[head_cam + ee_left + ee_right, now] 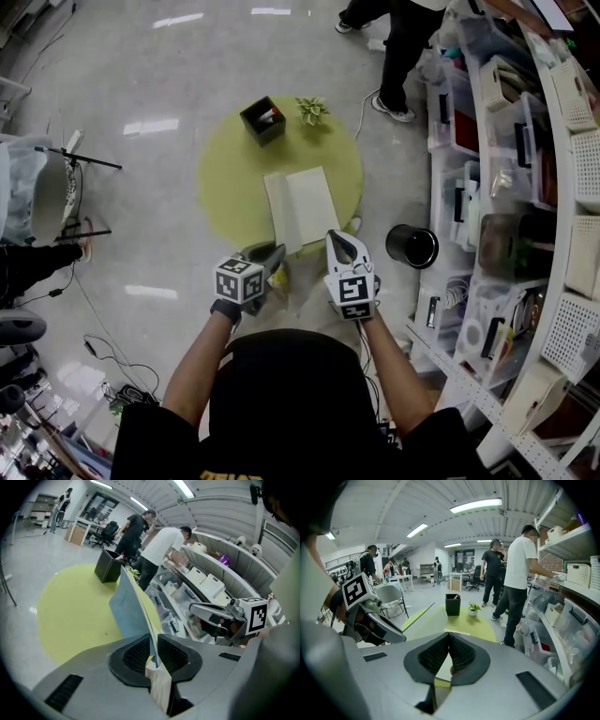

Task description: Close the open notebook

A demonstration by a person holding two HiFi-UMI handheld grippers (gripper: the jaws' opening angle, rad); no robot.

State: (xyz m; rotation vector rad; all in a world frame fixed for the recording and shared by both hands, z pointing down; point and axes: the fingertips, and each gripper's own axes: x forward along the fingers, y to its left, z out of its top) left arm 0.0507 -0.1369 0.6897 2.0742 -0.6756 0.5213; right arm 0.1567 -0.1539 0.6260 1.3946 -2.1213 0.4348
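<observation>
Notebook on green table, grey floor, left claw pinching cover, right claw closed

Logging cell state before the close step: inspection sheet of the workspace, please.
Surface: round yellow-green table.
Job's things: notebook open, its left cover raised off the table.
Clutter: black box and small plant at the far edge.
Grippers: left gripper shut on the notebook's cover; right gripper jaws together by its near right corner.
Cables: loose cable on floor, left.
Surroundings: black bin, shelving at right, person beyond.
</observation>
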